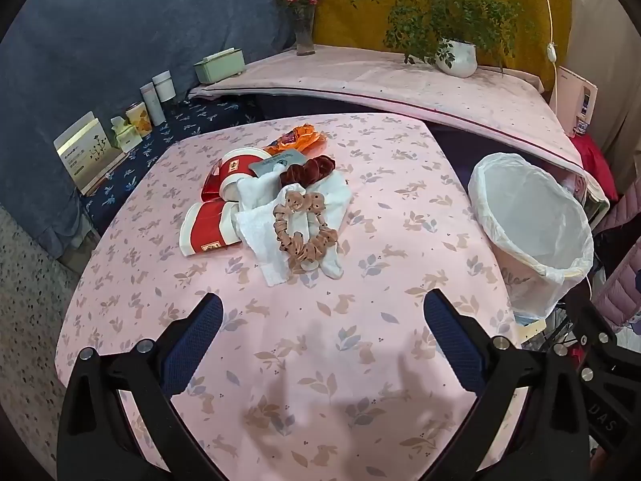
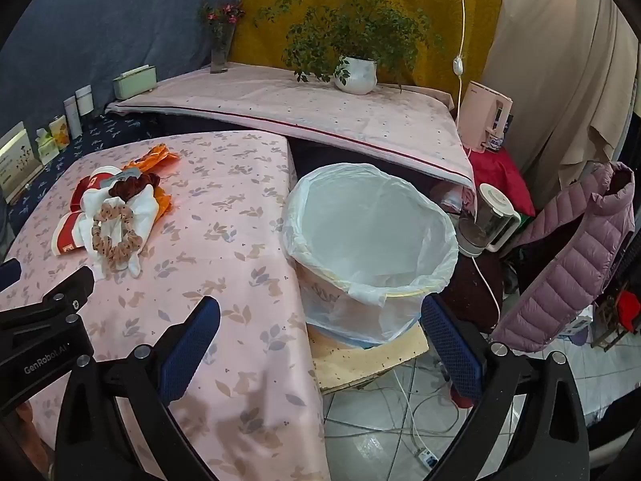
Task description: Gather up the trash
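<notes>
Although both tools are poised over the near edge of the table, nothing has been collected yet, as far as I can judge: the left gripper has its blue-padded fingers spread wide with nothing between them, and the right gripper is just as wide and just as empty. The side of the left tool, seen from the right wrist camera, reads "GenRobot.AI", and the letters "DAS" show on black plastic at the lower right of the left wrist view.

The landmark is the trash bin, lined with a white plastic bag and standing just off the table's right edge on a low board. Its liner looks bare inside, so the whole job seems to remain.

Left of the bin and well apart from it, the litter sits in one pile on the pink rabbit-print cloth. Nearest is a tan dotted scrunchie lying on crumpled white tissues. Two tipped red-and-white paper cups touch the tissues on the side away from the bin; their small emblems are too small to read. Behind lie a dark red velvet scrunchie, a grey packet with unreadable print, and an orange wrapper.

The scrunchies may not count as trash; that is my guess.
</notes>
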